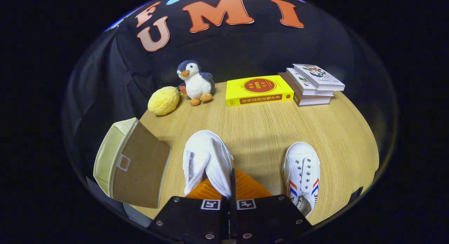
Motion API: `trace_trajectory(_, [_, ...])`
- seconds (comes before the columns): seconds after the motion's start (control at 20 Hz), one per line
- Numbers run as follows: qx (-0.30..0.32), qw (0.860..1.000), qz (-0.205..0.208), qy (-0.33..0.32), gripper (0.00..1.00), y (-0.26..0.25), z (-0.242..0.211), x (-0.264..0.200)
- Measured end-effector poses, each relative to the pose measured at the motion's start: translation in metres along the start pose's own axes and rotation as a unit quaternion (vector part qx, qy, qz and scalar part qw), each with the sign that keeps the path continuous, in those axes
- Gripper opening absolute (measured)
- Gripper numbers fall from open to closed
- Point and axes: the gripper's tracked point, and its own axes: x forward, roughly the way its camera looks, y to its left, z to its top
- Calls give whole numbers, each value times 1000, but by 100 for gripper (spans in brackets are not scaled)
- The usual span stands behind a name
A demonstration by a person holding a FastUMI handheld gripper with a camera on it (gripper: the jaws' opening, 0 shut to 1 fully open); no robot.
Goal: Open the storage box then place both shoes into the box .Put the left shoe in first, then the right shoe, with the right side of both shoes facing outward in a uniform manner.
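Jaws pinched tight on the side wall of a white canvas sneaker (207, 160), held between the fingers of the gripper (229, 182).

The second white sneaker (302, 174), striped red and blue, lies on the wooden table (266, 128) to the right. The beige fabric storage box (131, 163) sits left of the fingers. Beyond: plush penguin (195, 82), yellow plush (163, 101), yellow book (259, 90), stacked books (312, 84).

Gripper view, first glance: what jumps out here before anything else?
The claw is shut on the white shoe, pinching its side wall so it hangs tilted just above the wooden table. The second white shoe, with red and blue stripes, lies on the table to its right. The open storage box stands to the left, and a plush penguin sits beyond, at the table's far edge.
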Motion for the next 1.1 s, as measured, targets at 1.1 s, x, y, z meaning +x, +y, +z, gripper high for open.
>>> trace_trajectory(1.1, [-17, 991, 95, 90, 3, 275, 24, -8])
